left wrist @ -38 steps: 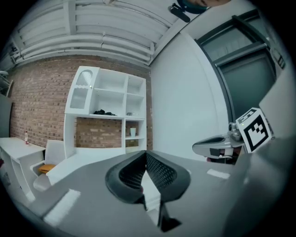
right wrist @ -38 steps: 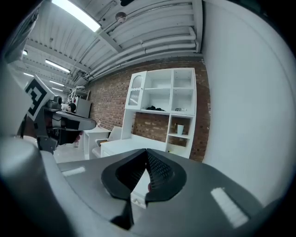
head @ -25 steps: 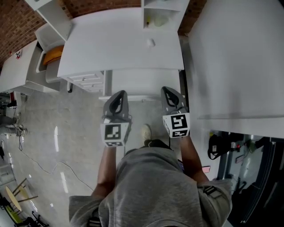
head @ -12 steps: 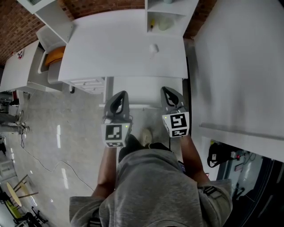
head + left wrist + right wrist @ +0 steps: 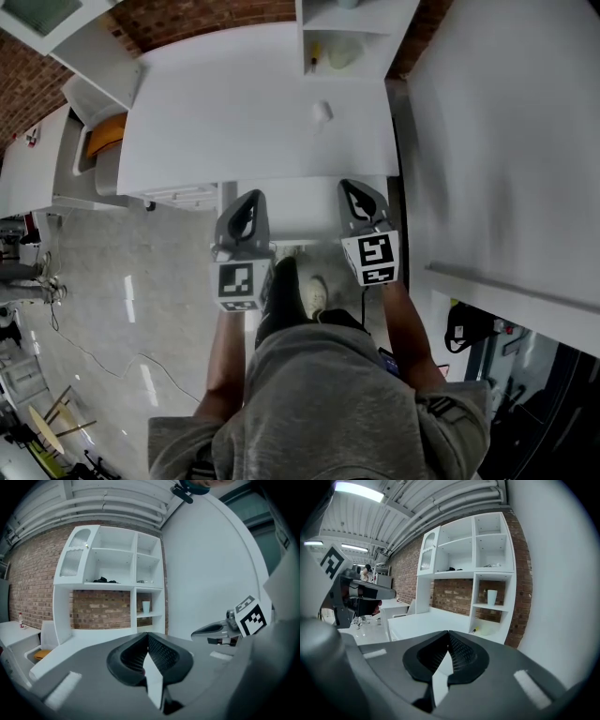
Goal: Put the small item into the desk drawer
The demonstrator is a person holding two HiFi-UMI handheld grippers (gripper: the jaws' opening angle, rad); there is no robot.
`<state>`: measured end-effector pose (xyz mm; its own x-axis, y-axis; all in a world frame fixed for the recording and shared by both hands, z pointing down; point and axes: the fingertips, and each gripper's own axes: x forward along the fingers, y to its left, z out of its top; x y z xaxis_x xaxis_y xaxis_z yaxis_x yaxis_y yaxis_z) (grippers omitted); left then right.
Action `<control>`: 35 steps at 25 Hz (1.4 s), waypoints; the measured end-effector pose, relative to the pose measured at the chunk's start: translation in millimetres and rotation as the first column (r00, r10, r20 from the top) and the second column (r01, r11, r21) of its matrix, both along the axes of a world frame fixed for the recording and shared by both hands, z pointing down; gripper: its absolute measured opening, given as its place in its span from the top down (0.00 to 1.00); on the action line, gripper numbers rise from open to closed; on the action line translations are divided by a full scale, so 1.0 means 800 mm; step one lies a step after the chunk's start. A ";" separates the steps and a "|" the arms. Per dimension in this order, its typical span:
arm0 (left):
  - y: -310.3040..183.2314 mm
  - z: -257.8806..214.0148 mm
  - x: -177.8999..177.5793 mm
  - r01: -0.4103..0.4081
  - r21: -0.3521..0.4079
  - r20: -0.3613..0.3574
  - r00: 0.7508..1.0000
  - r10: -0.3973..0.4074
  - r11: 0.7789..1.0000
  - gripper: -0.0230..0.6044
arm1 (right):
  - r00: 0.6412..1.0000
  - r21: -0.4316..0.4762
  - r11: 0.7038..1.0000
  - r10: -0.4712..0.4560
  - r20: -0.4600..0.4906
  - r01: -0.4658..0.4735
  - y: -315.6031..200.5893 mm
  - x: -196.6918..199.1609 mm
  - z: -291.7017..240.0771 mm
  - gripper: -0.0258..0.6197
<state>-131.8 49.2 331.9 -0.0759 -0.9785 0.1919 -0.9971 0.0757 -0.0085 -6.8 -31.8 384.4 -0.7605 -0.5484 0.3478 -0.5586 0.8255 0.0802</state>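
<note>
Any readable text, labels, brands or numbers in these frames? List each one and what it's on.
No readable words, brands or numbers in any view.
Left marker cube, on the left tool: square black-and-white pattern only, no letters.
Right marker cube, on the right tool: same kind of pattern, no letters.
Small item on the desk: too small to show any print.

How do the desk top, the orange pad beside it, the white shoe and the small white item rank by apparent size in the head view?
1. desk top, by far the largest.
2-3. orange pad and white shoe look alike; both partly hidden, so unranked.
4. small white item, smallest.
</note>
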 end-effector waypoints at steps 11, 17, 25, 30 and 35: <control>-0.099 0.048 -0.064 -0.063 -0.073 -0.049 0.997 0.059 0.995 0.94 | 0.995 -0.077 0.993 0.086 -0.048 -0.089 -0.088 -0.051 0.049 0.95; -0.150 0.082 -0.084 -0.103 -0.101 -0.065 0.993 0.097 0.989 0.94 | 0.990 -0.127 0.984 0.114 -0.080 -0.124 -0.134 -0.073 0.085 0.96; -0.201 0.120 -0.104 -0.132 -0.143 -0.099 0.988 0.119 0.981 0.94 | 0.987 -0.176 0.975 0.116 -0.110 -0.134 -0.179 -0.103 0.126 0.95; -0.226 0.149 -0.116 -0.146 -0.175 -0.114 0.985 0.127 0.974 0.94 | 0.982 -0.199 0.967 0.136 -0.129 -0.160 -0.209 -0.113 0.154 0.95; -0.246 0.176 -0.119 -0.174 -0.199 -0.134 0.980 0.149 0.964 0.94 | 0.980 -0.227 0.959 0.140 -0.138 -0.169 -0.235 -0.126 0.182 0.89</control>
<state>-226.7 -147.4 472.3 0.1152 -0.9129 0.3917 -0.9908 -0.0777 0.1106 -107.5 -219.8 530.3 -0.6177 -0.5470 0.5650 -0.6795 0.7330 -0.0332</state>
